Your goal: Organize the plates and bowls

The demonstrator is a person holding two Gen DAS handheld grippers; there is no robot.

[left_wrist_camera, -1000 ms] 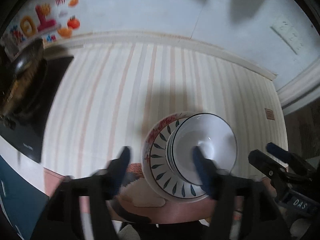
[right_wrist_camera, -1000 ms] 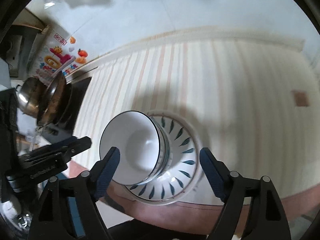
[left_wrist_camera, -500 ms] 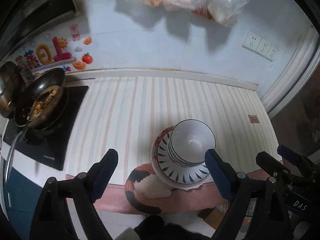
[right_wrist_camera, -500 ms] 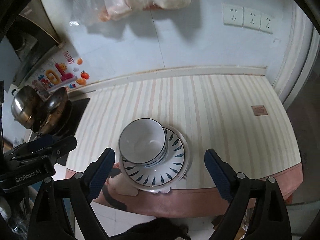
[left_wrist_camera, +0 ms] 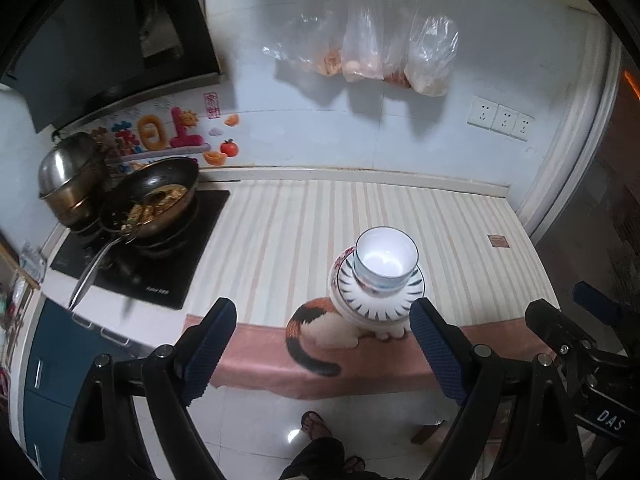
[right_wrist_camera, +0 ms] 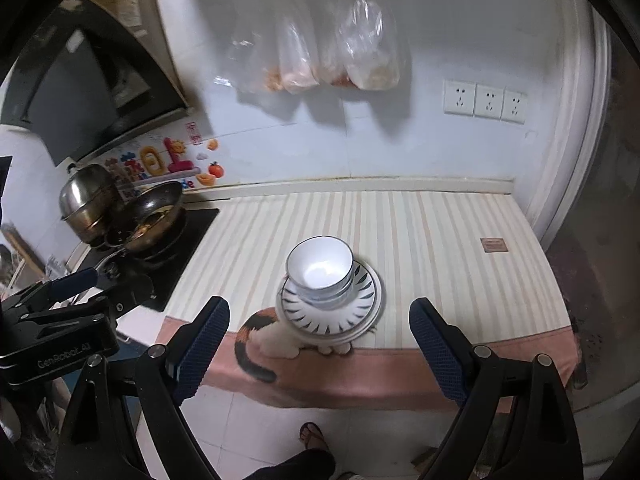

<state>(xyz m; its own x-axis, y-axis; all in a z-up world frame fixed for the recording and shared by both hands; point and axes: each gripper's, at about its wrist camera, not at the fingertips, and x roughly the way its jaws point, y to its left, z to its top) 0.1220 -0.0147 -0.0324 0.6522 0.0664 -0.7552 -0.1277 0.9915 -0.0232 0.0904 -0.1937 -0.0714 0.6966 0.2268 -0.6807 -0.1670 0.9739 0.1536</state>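
Both grippers pulled back, bowls (right_wrist_camera: 320, 270) upright on plates (right_wrist_camera: 332, 314)

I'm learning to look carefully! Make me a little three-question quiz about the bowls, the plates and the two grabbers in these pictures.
1. True or false: the white bowls sit stacked on the patterned plates.
2. Multiple choice: the left gripper and right gripper are A) both open and empty, B) both shut on bowls, C) one open, one shut.
3. Fill the gap: left of the striped counter mat, a frying pan with food sits on the black ____.

Key: 1 true; 2 A; 3 cooktop.
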